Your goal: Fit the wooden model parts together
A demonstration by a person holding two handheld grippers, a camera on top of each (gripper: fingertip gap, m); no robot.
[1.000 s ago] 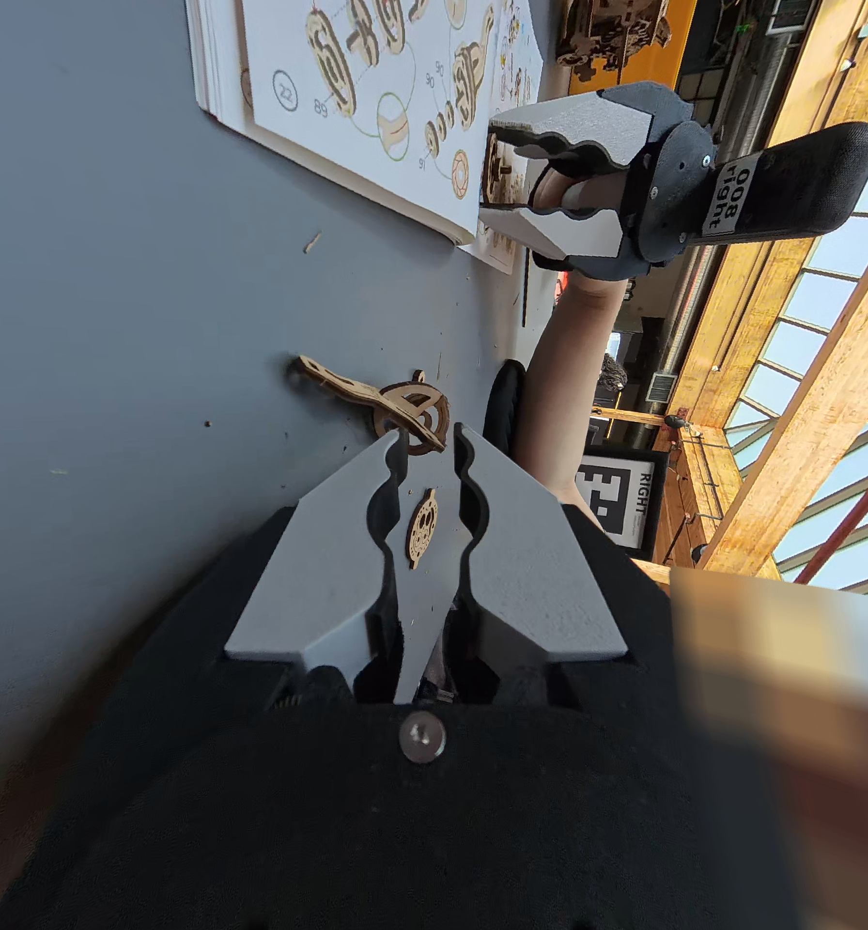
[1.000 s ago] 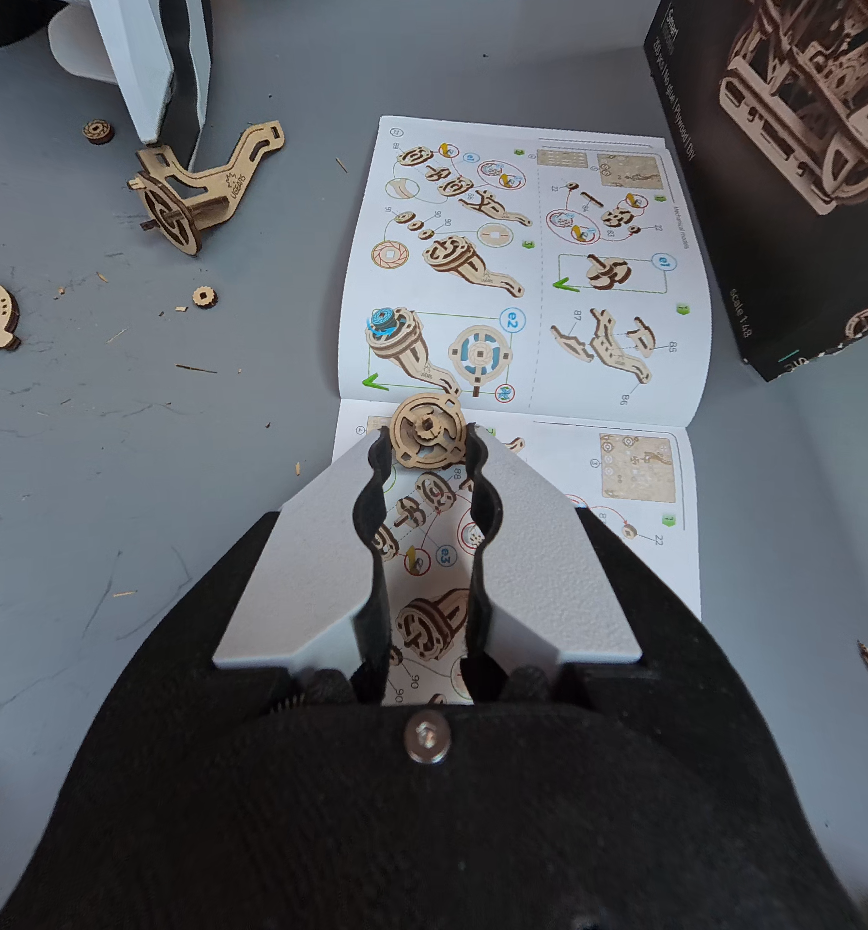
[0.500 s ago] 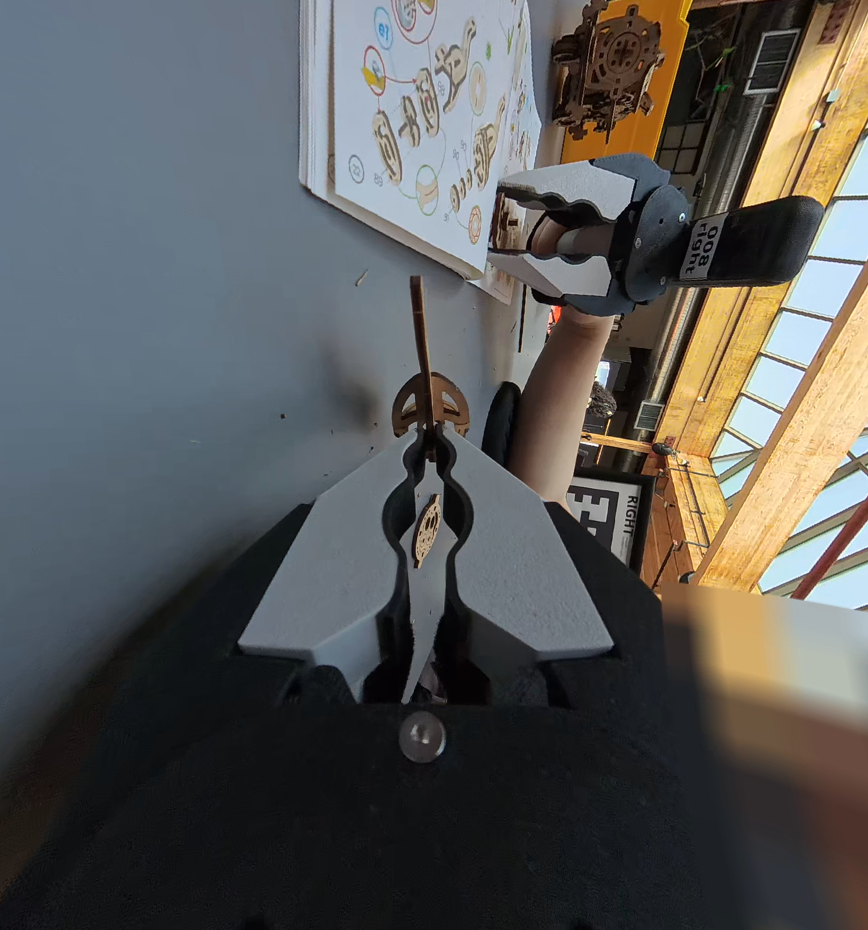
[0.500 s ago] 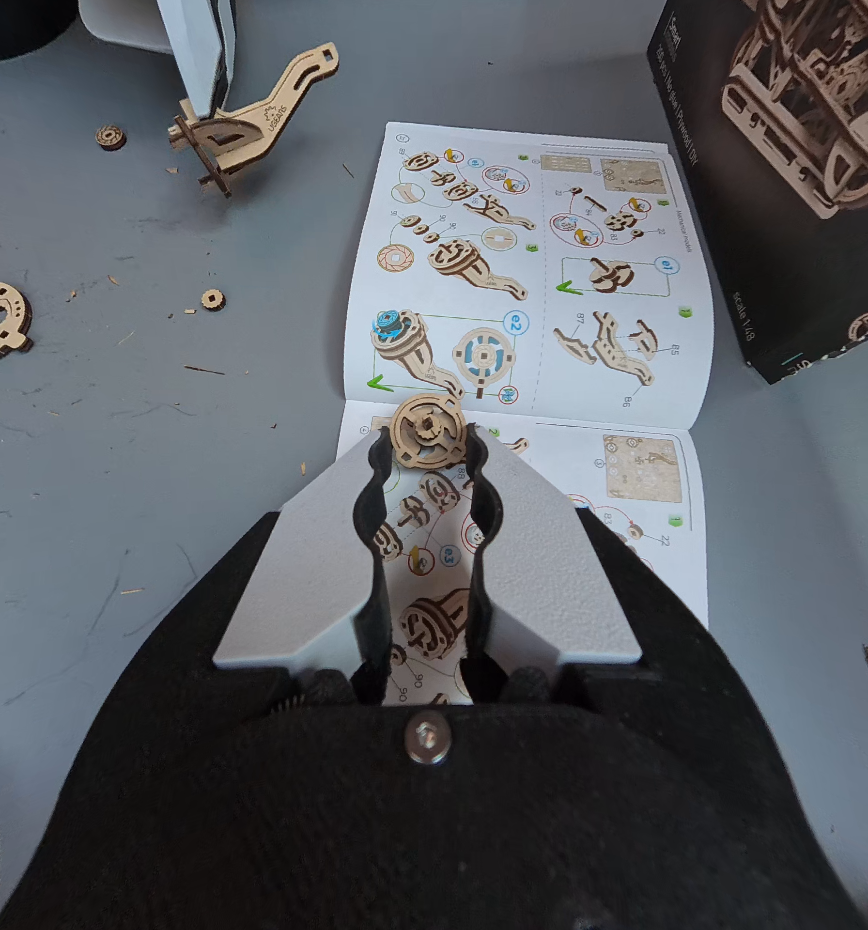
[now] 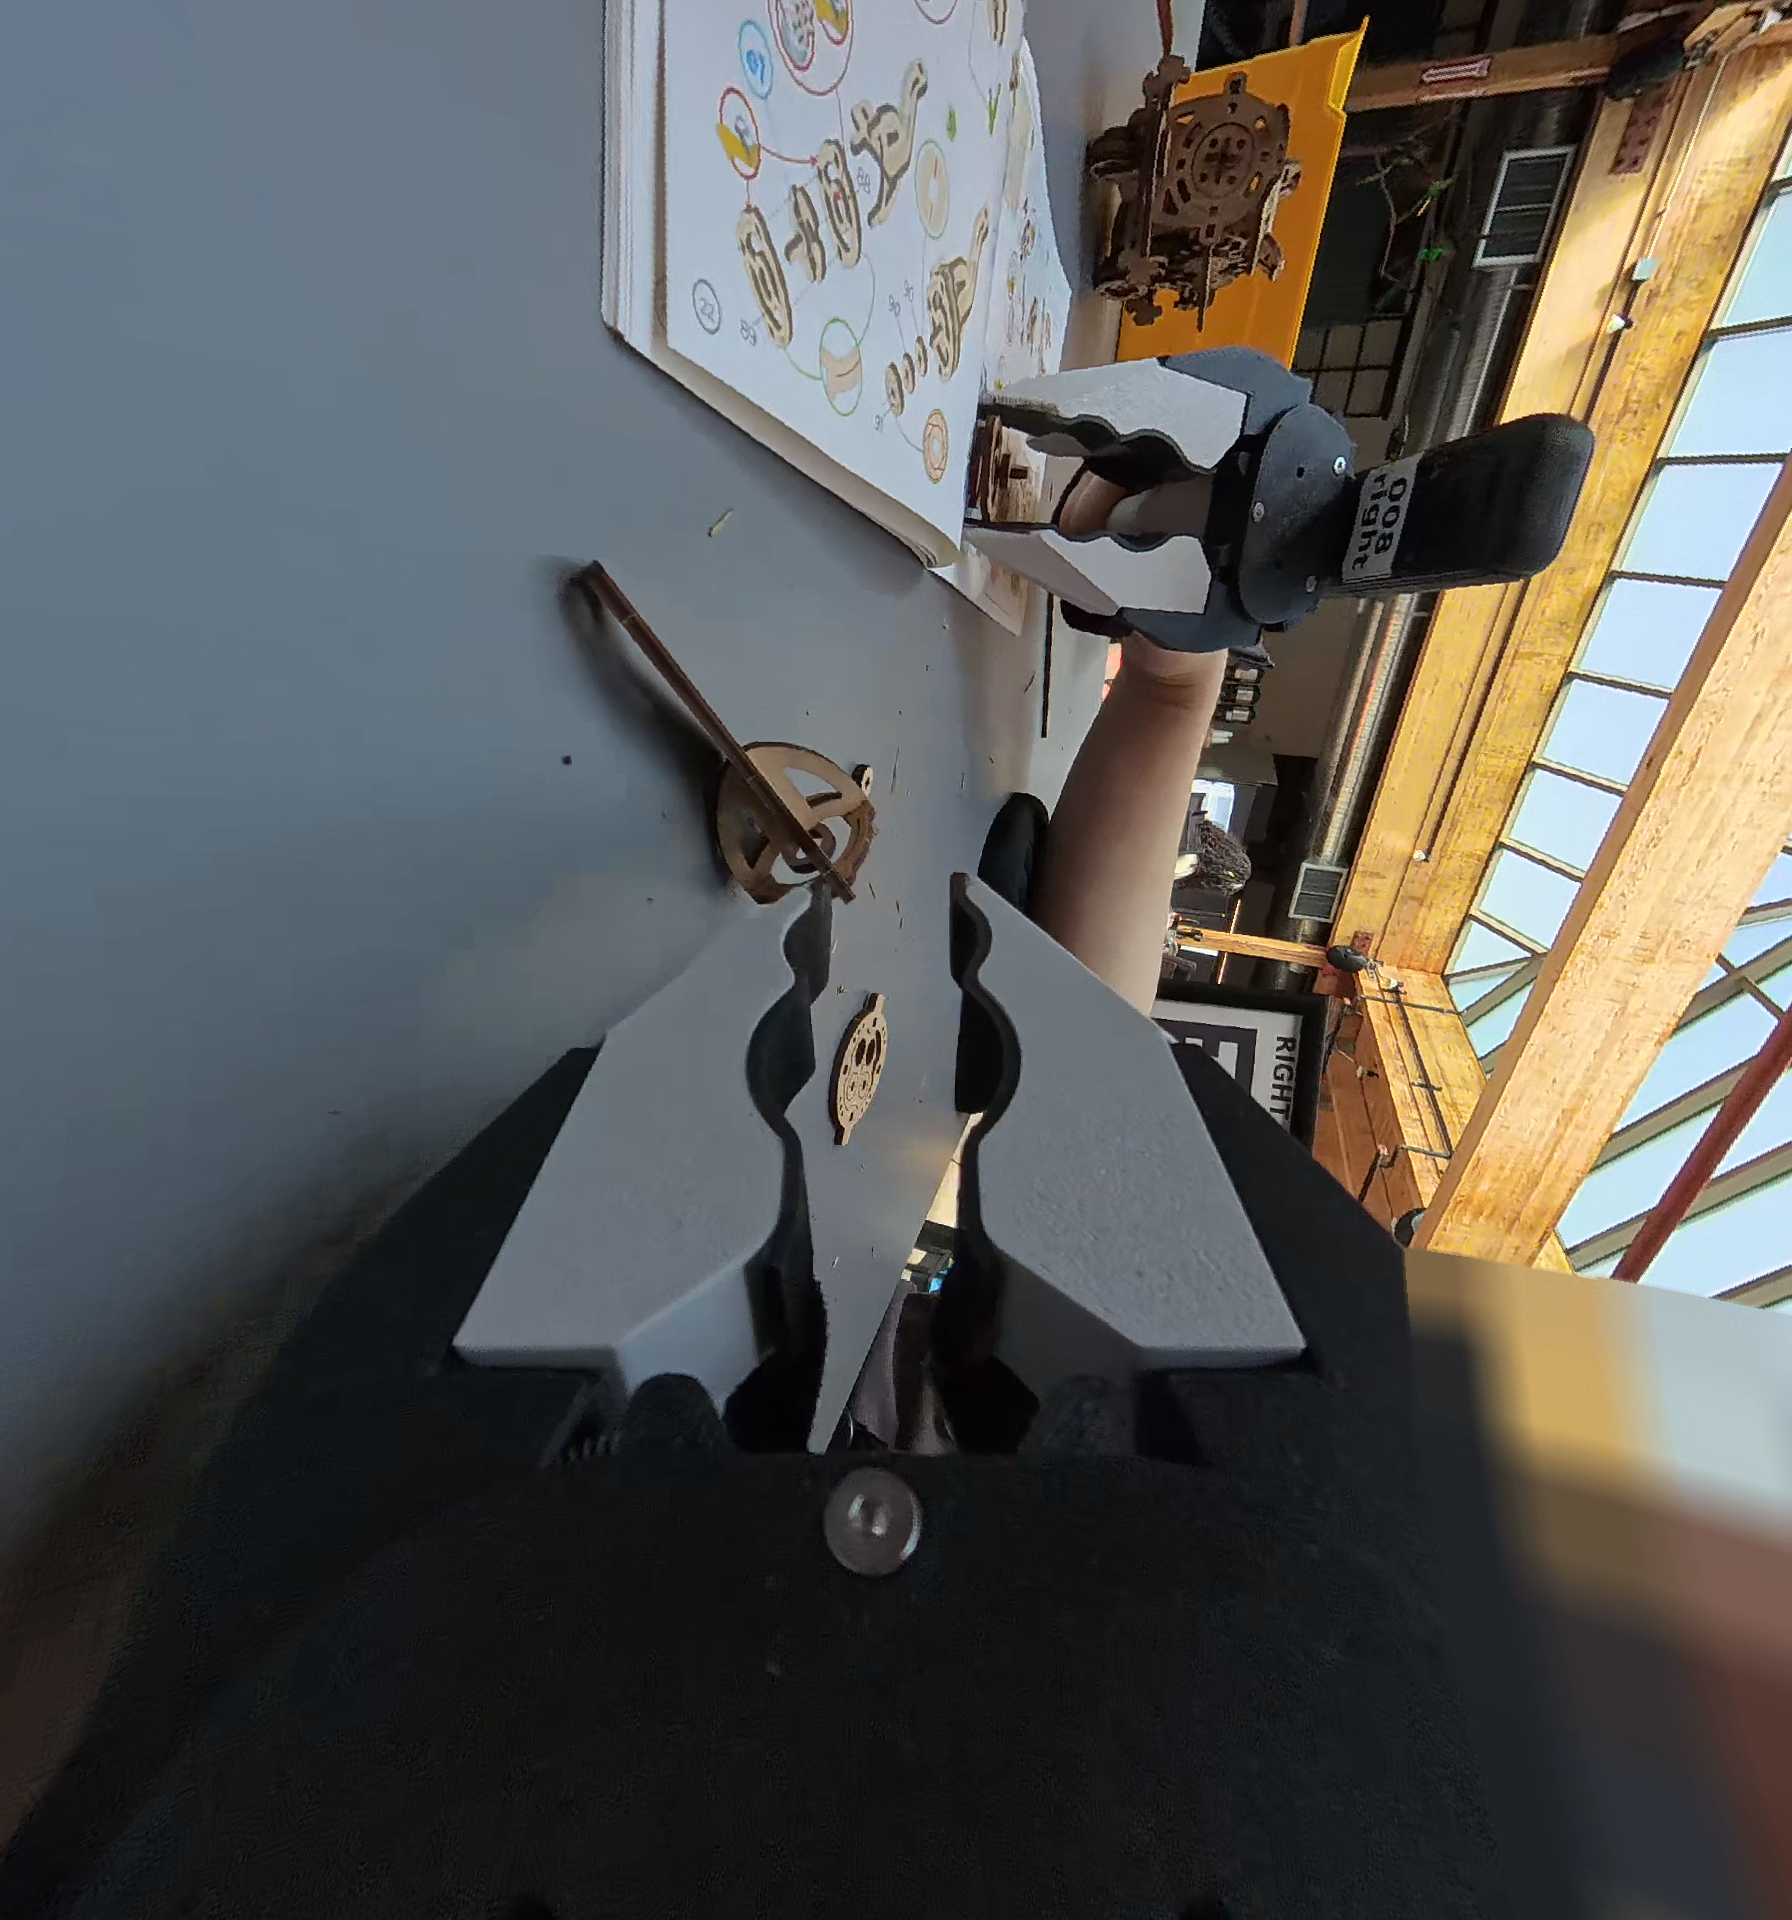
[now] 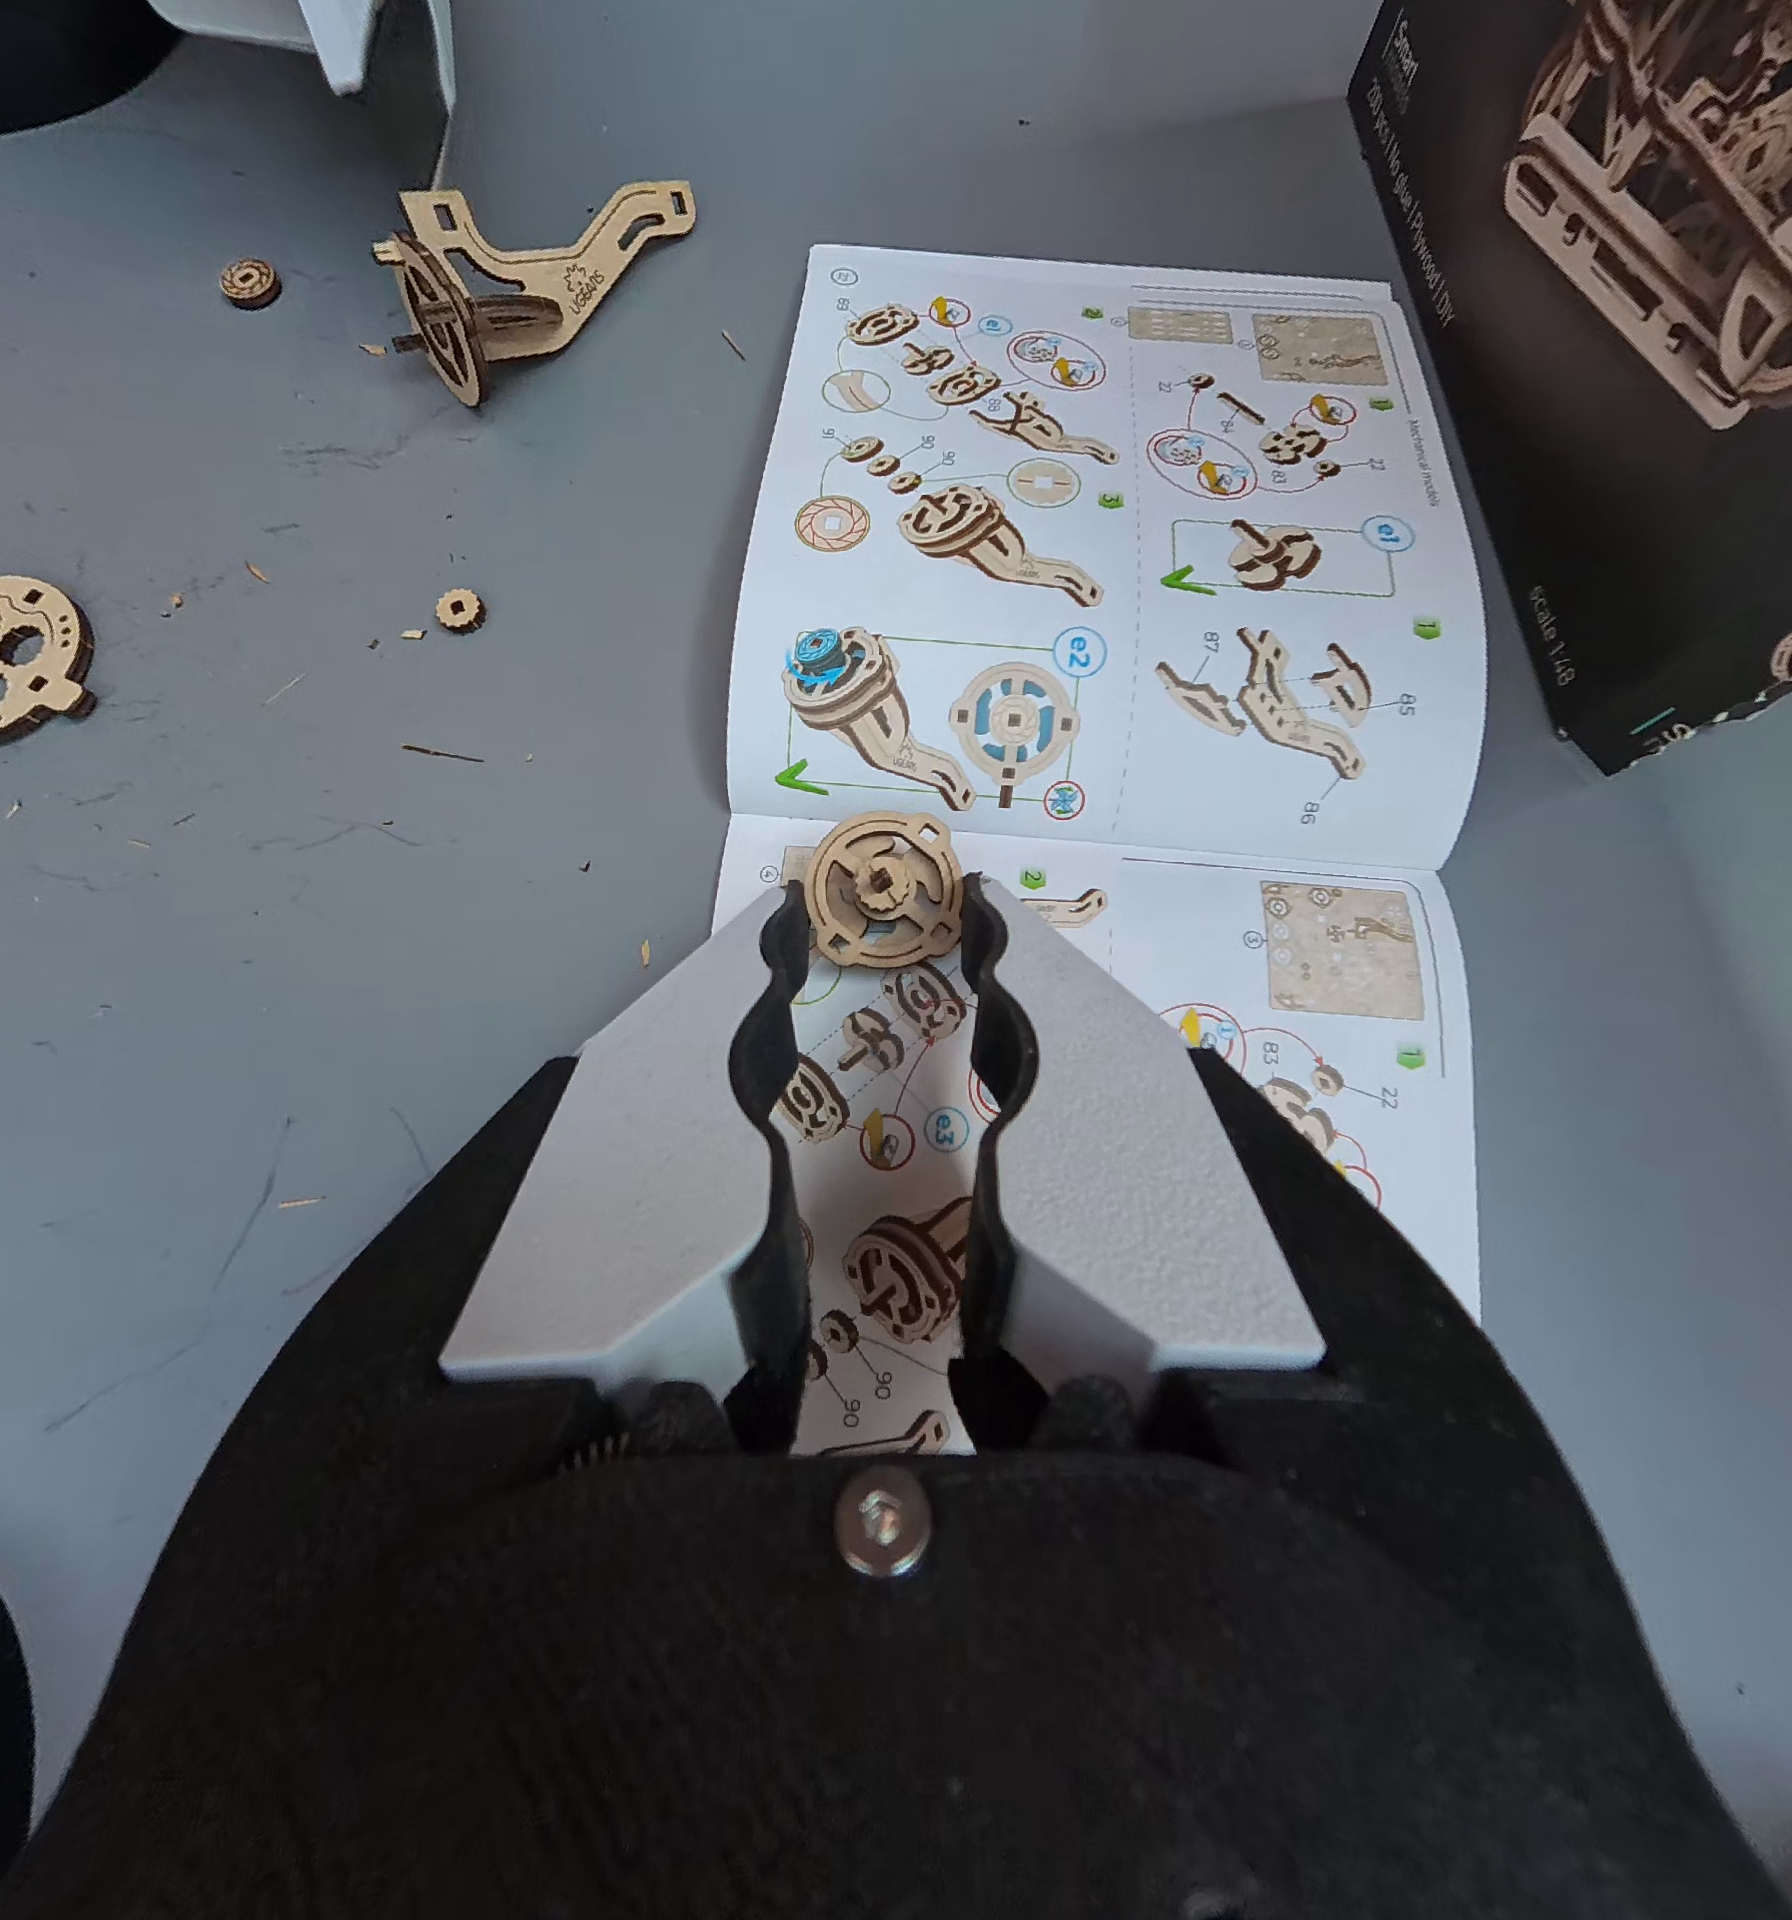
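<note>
Left gripper (image 5: 887,904) has opened and dropped the bracket (image 6: 518,281), upper left on the table; right gripper (image 6: 884,902) still clamps the hub (image 6: 881,888), so mating waits

Bright daylight from skylights, soft shadows, fisheye distortion, blurred edges

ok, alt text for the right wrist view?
The right gripper pinches a round wooden hub part at its fingertips, above an open instruction booklet on a grey table. At upper left a bracket-and-wheel subassembly lies beside the left gripper's fingers, with a perforated disc and small gears nearby; a dark kit box sits at upper right.
</note>
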